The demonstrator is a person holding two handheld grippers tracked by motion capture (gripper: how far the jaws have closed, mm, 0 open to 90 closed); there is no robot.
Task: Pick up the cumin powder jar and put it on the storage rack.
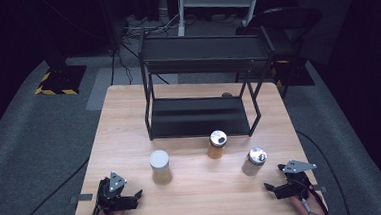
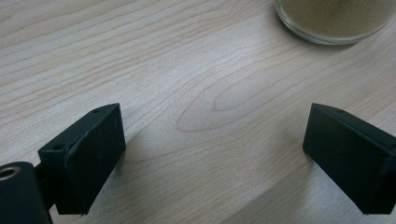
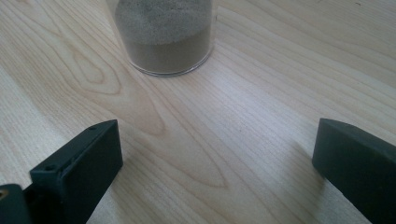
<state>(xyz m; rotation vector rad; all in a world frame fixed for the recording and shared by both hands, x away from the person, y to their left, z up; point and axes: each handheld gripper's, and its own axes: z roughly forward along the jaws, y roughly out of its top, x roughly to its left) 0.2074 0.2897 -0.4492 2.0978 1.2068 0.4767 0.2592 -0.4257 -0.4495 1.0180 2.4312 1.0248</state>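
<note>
Jars are not yet grasped at this moment; both grippers are rested low on the near edge of the worktop, each with its jaws spread wide and nothing between them. The left gripper is seen in the high view with the white-lidded jar just ahead of it and a little to its inner side; in the left gripper view the base of that jar is found ahead of the right-hand jaw, apart from it, with bare wood between the jaws. The right gripper is seen with the silver-lidded jar near and ahead of it, toward its inner side; in the right gripper view the same jar, filled with a brownish powder, is placed ahead of the left-hand jaw, clear of both. A third jar with a dark-spotted lid is stood farther ahead, between the two grippers, close to the front of the black two-tier rack.

The step in hand is judged to be the approach before a first grasp. For the next move, each gripper would need to be advanced and shifted inward until its jar is centred between the jaws, low enough on the glass wall to be held firmly, before closure. The rack shelves are presumably the destination.
</note>
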